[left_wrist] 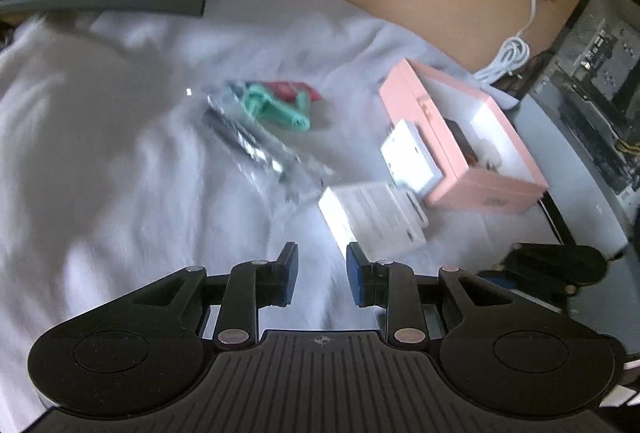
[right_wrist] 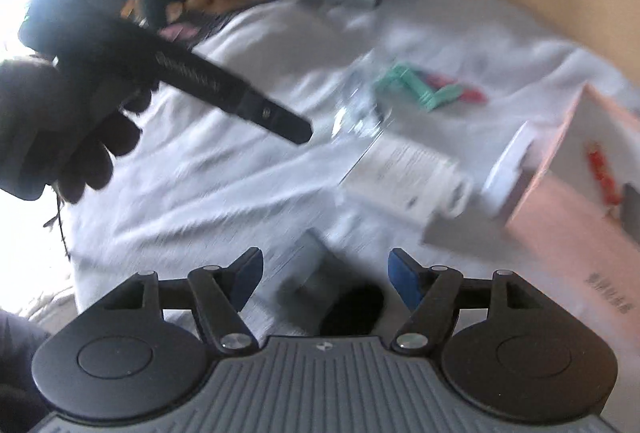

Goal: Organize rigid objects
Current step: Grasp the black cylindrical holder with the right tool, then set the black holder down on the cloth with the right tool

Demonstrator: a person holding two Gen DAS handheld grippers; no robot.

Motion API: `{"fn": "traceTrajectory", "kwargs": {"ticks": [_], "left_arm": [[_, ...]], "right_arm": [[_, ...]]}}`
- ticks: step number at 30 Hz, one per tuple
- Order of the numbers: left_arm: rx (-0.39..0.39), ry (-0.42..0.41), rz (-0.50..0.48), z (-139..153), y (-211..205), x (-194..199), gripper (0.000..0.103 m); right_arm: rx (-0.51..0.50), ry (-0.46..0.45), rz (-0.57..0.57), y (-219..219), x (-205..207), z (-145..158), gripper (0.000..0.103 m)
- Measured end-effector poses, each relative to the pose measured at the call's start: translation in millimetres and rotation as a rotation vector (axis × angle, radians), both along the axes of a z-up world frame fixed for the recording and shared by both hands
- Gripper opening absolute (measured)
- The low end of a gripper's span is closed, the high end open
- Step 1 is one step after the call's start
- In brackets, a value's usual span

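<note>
The left tool (left_wrist: pixel 322 275) is seen with its blue-padded fingers drawn fairly close together, a narrow gap left between them and nothing gripped. The right tool (right_wrist: pixel 326 279) is spread wide and is likewise empty; beneath its gap a grey block and a dark round shape are glimpsed, too blurred to be identified. In the right wrist view the left tool is carried by a dark-gloved hand (right_wrist: pixel 60 137) above the white cloth (left_wrist: pixel 120 173), which is soft and heavily creased and appears to be laid over the tabletop as a work surface.

Just beyond the left tool a flat white carton (left_wrist: pixel 372 217) with printed text is found lying on the cloth, touching or nearly touching a smaller white box (left_wrist: pixel 412 159) leaned against the pink box (left_wrist: pixel 480 169). The pink box is rigid card, open-topped, with a few small items already held inside, so it is judged to be the collecting container. Further off, a crinkled clear plastic bag (left_wrist: pixel 260 149) is seen, with teal and red plastic clips (left_wrist: pixel 276 105) on its far end, still to be gathered
</note>
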State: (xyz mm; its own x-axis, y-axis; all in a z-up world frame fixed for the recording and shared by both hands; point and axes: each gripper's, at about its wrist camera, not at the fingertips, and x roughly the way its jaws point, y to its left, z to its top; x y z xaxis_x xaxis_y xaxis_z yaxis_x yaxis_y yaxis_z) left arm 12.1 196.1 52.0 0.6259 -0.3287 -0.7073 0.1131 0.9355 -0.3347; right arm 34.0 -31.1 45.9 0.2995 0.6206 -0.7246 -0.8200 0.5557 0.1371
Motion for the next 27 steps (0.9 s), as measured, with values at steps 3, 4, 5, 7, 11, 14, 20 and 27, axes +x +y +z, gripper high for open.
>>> {"fn": "traceTrajectory", "kwargs": {"ticks": [3, 4, 5, 7, 11, 14, 20, 27], "left_arm": [[0.012, 0.013, -0.032, -7, -8, -4, 0.029], [0.022, 0.013, -0.044, -8, -12, -3, 0.029], [0.033, 0.009, -0.054, -9, -16, -4, 0.029], [0.054, -0.006, -0.087, -8, -24, -1, 0.029], [0.139, -0.062, -0.194, -5, -45, 16, 0.029], [0.231, -0.096, -0.298, -6, -62, 36, 0.029], [0.195, -0.089, -0.316, -9, -66, 84, 0.029], [0.094, -0.040, -0.297, -17, -55, 91, 0.036]], "right_arm": [[-0.023, -0.004, 0.026, 3, -7, -10, 0.070], [-0.024, -0.011, 0.023, 2, -9, -10, 0.068], [-0.027, -0.017, 0.019, 0, -10, -9, 0.063], [-0.032, -0.028, -0.001, -11, -12, -5, 0.056], [-0.062, -0.043, -0.130, -44, -6, -6, 0.052], [-0.062, -0.024, -0.280, -80, 1, -9, 0.052], [-0.015, 0.028, -0.547, -142, 6, -17, 0.052], [0.044, 0.104, -0.618, -163, -7, -29, 0.059]]}}
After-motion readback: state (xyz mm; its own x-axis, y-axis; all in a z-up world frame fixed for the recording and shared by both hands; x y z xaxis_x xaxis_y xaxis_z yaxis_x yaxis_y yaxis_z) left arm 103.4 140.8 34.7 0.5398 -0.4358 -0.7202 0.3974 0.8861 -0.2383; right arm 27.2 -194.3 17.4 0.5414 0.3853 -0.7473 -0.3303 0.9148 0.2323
